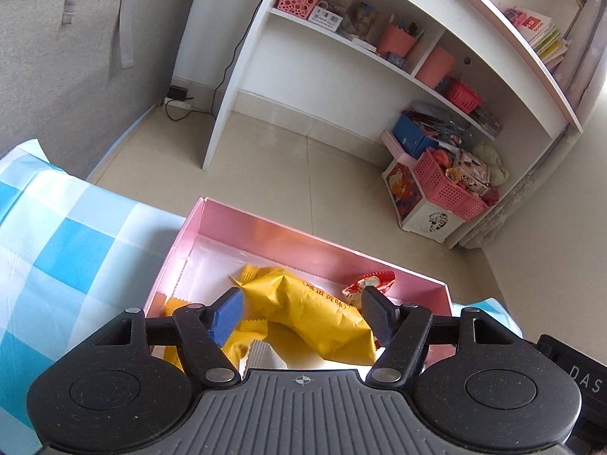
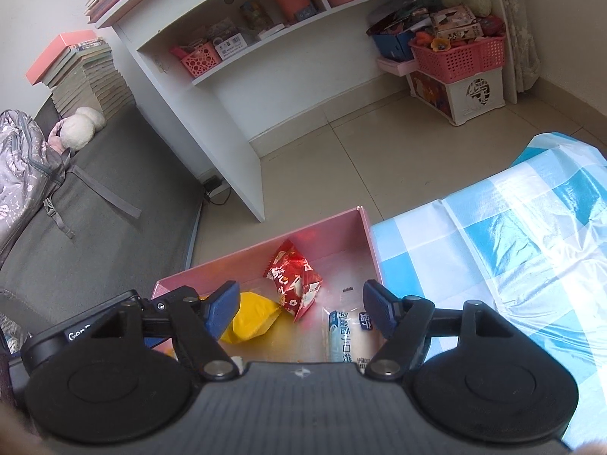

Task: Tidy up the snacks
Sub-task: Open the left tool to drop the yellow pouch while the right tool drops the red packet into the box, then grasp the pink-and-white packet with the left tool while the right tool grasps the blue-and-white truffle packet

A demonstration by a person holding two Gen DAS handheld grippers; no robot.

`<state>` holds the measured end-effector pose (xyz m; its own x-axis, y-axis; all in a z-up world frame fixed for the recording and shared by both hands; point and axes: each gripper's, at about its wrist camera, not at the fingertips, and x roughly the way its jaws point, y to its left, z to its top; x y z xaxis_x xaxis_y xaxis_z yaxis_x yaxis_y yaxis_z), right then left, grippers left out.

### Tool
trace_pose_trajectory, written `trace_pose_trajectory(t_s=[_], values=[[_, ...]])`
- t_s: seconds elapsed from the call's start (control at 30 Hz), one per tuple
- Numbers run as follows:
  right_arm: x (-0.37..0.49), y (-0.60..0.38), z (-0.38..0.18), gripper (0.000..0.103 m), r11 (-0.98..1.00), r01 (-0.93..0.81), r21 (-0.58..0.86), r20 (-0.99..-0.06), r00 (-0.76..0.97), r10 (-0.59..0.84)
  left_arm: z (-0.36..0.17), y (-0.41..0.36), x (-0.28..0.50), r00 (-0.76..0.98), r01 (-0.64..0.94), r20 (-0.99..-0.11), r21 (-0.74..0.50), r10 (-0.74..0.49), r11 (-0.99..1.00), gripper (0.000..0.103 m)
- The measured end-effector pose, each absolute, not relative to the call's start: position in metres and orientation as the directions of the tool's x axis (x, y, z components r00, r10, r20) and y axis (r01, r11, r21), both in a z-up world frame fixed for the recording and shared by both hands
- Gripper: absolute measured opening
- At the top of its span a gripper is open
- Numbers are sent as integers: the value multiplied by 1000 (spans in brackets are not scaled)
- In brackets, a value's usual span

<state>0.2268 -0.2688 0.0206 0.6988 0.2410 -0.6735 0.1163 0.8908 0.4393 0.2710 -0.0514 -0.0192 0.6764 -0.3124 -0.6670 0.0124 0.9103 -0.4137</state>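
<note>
A pink box (image 1: 265,227) stands on the blue-checked tablecloth and holds snacks. In the left wrist view a large yellow packet (image 1: 315,311) lies in it among smaller yellow packets, with a red packet (image 1: 366,284) at the right. My left gripper (image 1: 303,314) is open above the box, its fingers on either side of the yellow packet, not gripping it. In the right wrist view the pink box (image 2: 364,242) holds the red packet (image 2: 294,280), a yellow packet (image 2: 252,318) and a white-and-blue packet (image 2: 347,333). My right gripper (image 2: 301,311) is open and empty above them.
The blue-checked tablecloth (image 1: 64,250) (image 2: 512,250) lies on both sides of the box. Beyond the table edge is tiled floor (image 1: 303,151), a white shelf unit (image 1: 341,49) with pink baskets, and a storage bin with a pink basket (image 1: 447,185). A grey bed with a backpack (image 2: 22,159) is at left.
</note>
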Motion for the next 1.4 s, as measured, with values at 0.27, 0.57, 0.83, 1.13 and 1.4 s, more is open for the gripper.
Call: trace_pose_trajectory(t_s=[0.27,0.57,0.83,1.13,1.4], values=[[202,-269,33,81,897,116,426,-679,696,233,3,-51,233,683,63,-666,-355,-300,933,80],[171,-261,45,87,923,84,375,-692,688,218,16,-47,189,676,92,-685,-290,-274,953,86],[144,-255,48,91,939,69,337,-708,675,205,12,-33,151,650,86,-718,-253,-247,964,88],[118,-246,48,97,954,51,295,-721,668,187,8,-17,116,630,91,-747,-203,-214,975,93],[97,-242,36,101,959,29,283,-721,665,193,0,-7,87,625,134,-749,-174,-219,976,97]])
